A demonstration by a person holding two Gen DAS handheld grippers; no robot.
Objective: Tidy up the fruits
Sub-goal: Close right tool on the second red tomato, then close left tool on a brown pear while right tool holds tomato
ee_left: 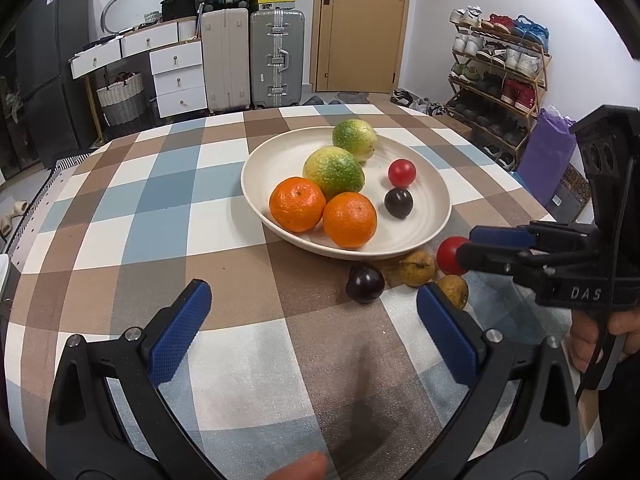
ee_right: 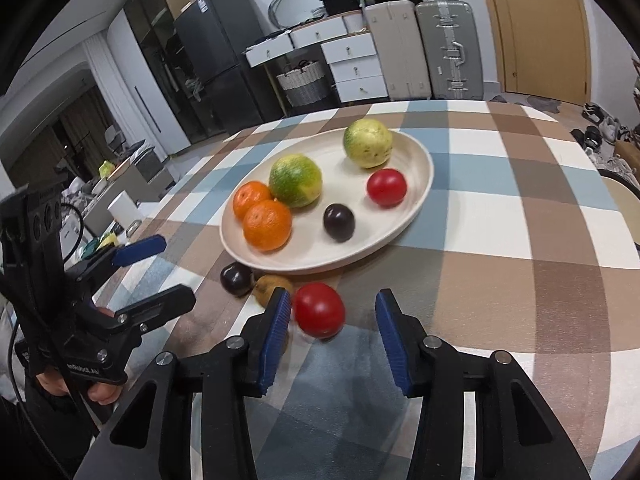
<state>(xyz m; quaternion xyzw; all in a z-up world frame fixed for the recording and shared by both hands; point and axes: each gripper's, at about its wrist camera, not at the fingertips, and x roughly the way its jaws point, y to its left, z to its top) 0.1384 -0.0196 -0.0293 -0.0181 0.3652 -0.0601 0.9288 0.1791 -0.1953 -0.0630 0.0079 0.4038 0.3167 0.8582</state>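
A cream plate [ee_left: 424, 236] [ee_right: 416, 200] on the checked table holds two oranges [ee_left: 298, 204], two green-yellow fruits [ee_left: 334, 172], a red fruit [ee_left: 402, 173] and a dark plum [ee_left: 398, 203]. On the cloth in front of the plate lie a dark plum [ee_left: 365, 282] [ee_right: 236, 279], two brownish pears [ee_left: 417, 268] and a red fruit [ee_left: 450, 255] [ee_right: 319, 310]. My right gripper [ee_right: 330, 316] [ee_left: 466, 248] is open, its fingers either side of the red fruit, the left pad [ee_right: 276, 328] close to it. My left gripper [ee_left: 312, 304] [ee_right: 160, 268] is open and empty, just short of the loose plum.
The checked tablecloth [ee_left: 180, 220] covers a round table. Behind it stand suitcases [ee_left: 276, 60], white drawers [ee_left: 176, 76], a door [ee_left: 360, 24] and a shoe rack [ee_left: 500, 68]. A purple bag [ee_left: 548, 152] stands by the table's right edge.
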